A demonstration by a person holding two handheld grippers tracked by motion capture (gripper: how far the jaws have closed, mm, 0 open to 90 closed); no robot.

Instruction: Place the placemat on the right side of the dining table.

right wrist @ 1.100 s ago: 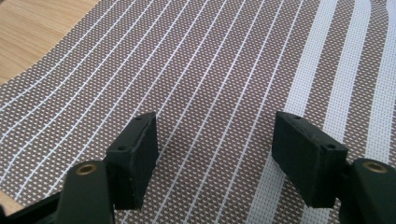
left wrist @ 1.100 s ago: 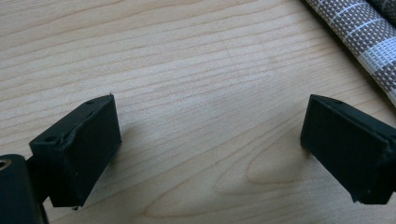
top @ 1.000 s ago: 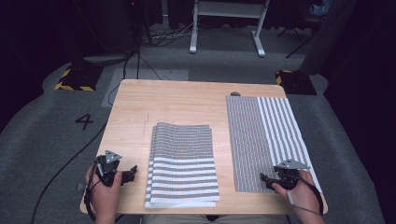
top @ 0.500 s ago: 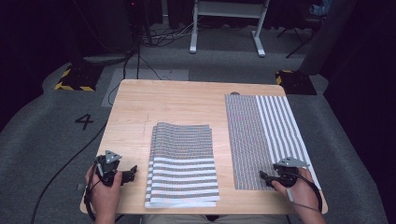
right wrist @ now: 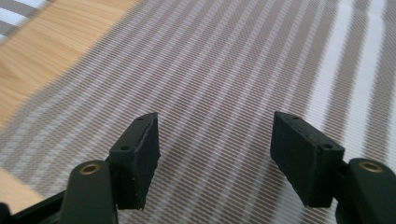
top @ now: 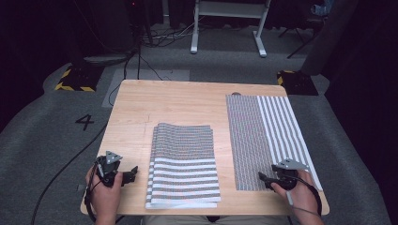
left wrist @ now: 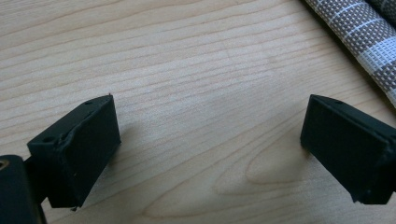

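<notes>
A single readable mark shows in the high view, the dark digit "4" (top: 85,122) standing on the grey carpet floor (top: 51,140), just off the left edge of the wooden table (top: 187,101), with nothing else legible anywhere.

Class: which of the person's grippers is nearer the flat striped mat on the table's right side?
Right. The right gripper hangs over the flat striped mat; the left gripper is beyond the folded stack.
</notes>
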